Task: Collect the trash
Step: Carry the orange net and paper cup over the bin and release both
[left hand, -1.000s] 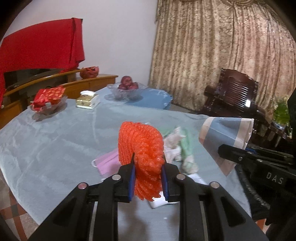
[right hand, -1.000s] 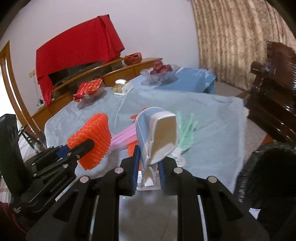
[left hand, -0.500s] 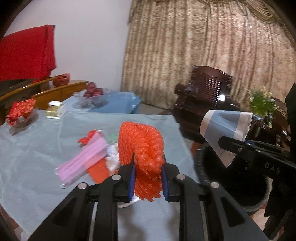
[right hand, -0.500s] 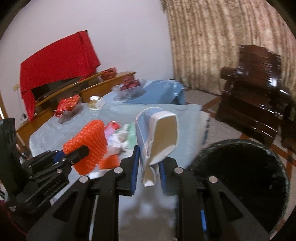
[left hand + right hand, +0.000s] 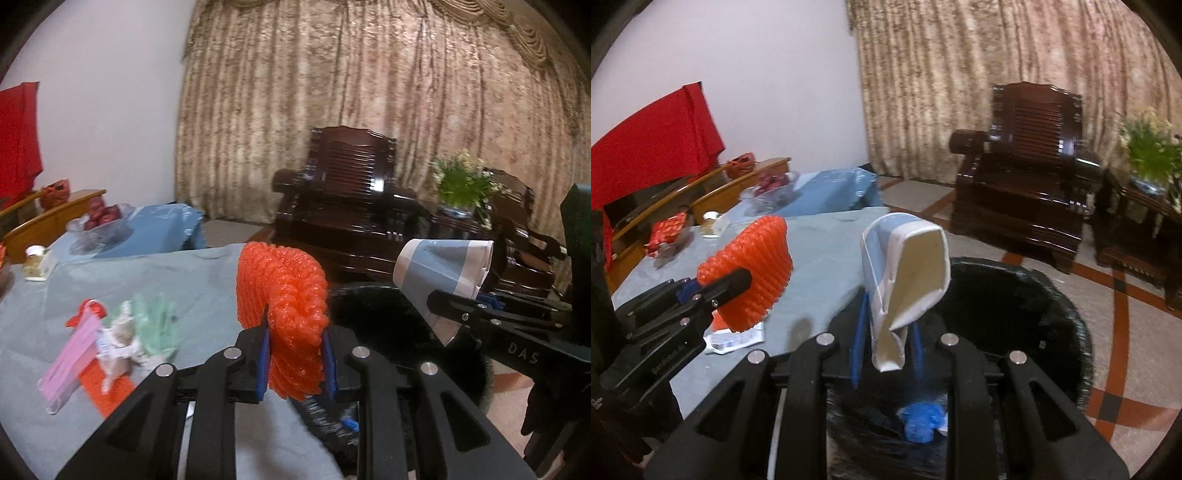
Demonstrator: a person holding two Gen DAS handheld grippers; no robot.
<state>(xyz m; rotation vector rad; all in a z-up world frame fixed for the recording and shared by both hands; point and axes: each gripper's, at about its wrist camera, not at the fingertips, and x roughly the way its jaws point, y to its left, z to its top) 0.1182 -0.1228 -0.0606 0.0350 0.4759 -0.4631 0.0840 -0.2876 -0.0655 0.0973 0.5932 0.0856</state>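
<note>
Change since a second ago: both views have swung away from the table centre toward the curtain and armchair; the black-lined bin, then at the lower right edge of the right wrist view, now fills its lower centre and right.
Left gripper (image 5: 295, 363): lower centre of the left wrist view, blue pads pressed on an orange foam fruit net (image 5: 282, 306) that stands up between them (same grip as before).
Right gripper (image 5: 885, 341): lower centre of the right wrist view, fingers narrow, holding a crushed blue-and-white paper cup (image 5: 905, 273) by its flattened base, mouth up and to the right.
Cup position: in front of the bin's dark opening in the right wrist view.
Bin (image 5: 1027, 332): black liner; a crumpled blue item (image 5: 921, 421) lies inside, bottom centre.
Table (image 5: 122, 291): pale blue-grey cloth, left half of the left wrist view.
Trash left on table: pink face mask (image 5: 74, 360), white and green wrappers (image 5: 142, 336), red scrap (image 5: 88, 310), grouped at lower left of the left wrist view.
Further items: glass fruit bowl (image 5: 101, 221), far left (contents red, blurred).
Background: dark wooden armchair (image 5: 347, 195), green plant (image 5: 461, 184), beige curtain (image 5: 369, 74).
</note>
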